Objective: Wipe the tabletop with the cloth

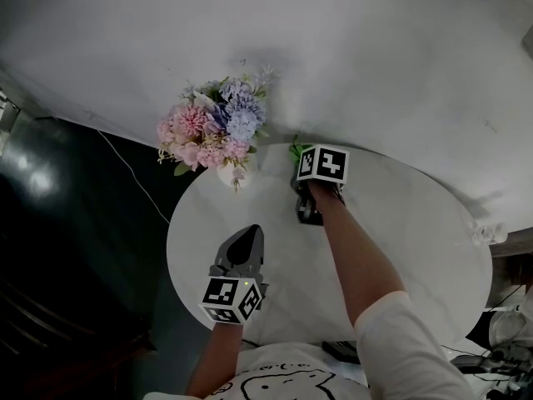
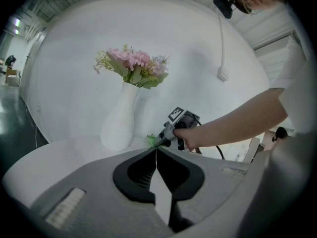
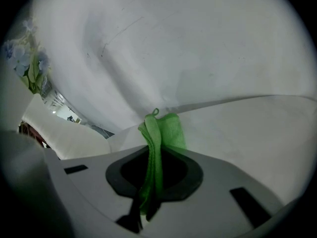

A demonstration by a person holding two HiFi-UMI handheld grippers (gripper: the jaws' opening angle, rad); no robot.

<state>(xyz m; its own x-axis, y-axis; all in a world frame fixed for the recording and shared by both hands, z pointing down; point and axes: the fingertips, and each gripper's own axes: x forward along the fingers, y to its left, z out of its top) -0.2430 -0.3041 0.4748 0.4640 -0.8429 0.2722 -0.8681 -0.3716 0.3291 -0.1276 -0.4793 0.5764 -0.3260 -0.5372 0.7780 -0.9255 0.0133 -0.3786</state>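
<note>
Nearest, the left gripper [image 1: 247,233] is held over the near side of the round white table [image 1: 400,248]. Its jaws are pressed together, and nothing is held in them. A bit farther on, the right gripper [image 3: 157,155] is held out on a bare arm [image 1: 354,257] over the far side of the table, well apart from the left one. Its jaws are squeezed tight on a green cloth [image 3: 168,130]. The cloth is bunched up, and its end is pushed out past the tips. The cloth is found at the far edge of the table, near the vase. Whether the tabletop is touched by it cannot be told. A white vase [image 2: 120,120] is stood at the far left edge of the table. It is filled with pink, purple and blue flowers [image 1: 215,132]. A dark floor [image 1: 67,248] is seen to the left of the table, and a thin white cord [image 1: 133,182] is laid across it. Farthest back, a big white wall [image 1: 375,48] is seen.
</note>
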